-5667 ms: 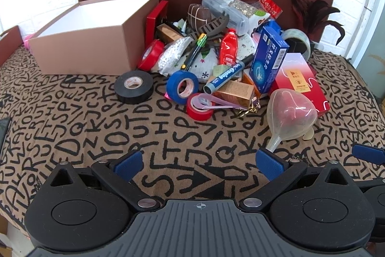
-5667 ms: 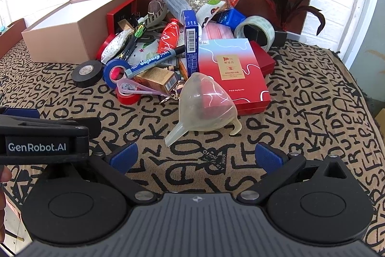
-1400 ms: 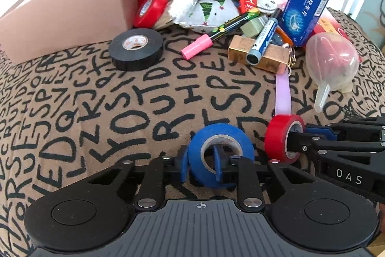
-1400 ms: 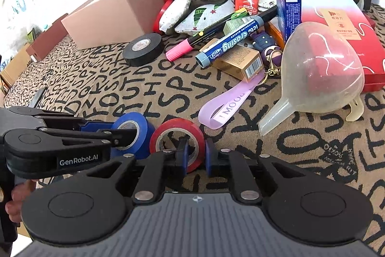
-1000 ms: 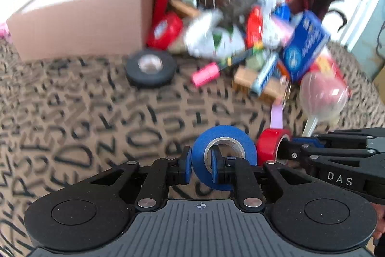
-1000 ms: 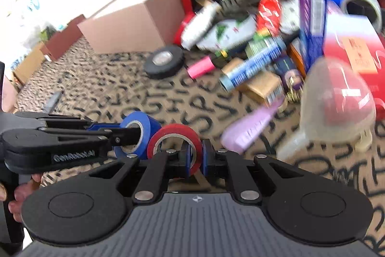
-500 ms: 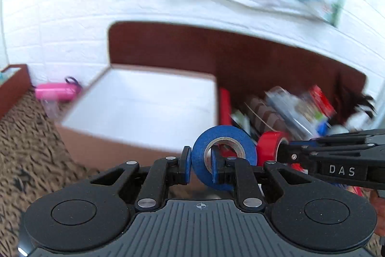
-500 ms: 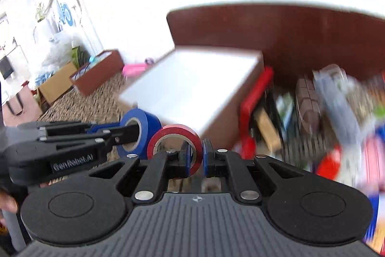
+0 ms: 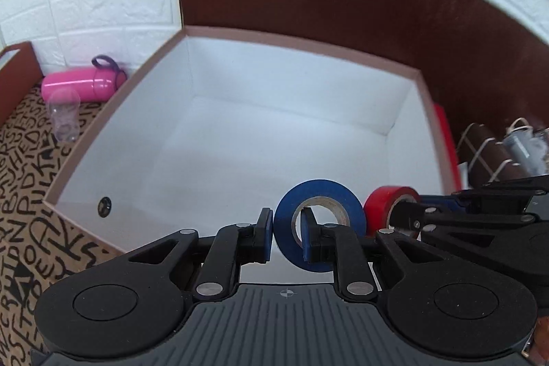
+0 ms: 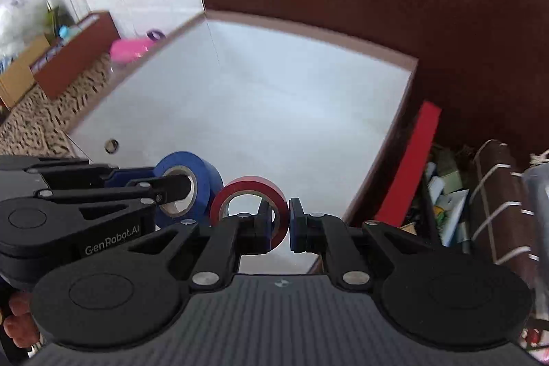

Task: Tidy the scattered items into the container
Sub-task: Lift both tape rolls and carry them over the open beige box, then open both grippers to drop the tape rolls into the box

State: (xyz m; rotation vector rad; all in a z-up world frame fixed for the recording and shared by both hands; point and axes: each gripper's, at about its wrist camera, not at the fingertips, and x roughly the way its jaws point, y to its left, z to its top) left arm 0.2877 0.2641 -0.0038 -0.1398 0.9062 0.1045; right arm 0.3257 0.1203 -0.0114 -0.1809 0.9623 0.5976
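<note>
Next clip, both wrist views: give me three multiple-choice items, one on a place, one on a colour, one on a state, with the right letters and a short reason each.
1. Where are the two held tape rolls?
A. on the patterned cloth
B. above the open box
C. inside the brown tray

2. What colour is the roll in the right gripper?
A. red
B. black
C. green

3. How do the left gripper's jaws stand?
A. wide open, holding nothing
B. shut with nothing between them
C. shut on the roll's wall

Answers:
1 B: both rolls hang over the white inside of the box.
2 A: the right gripper clamps the red tape roll.
3 C: the left gripper pinches the blue tape roll, one finger inside its core.
</note>
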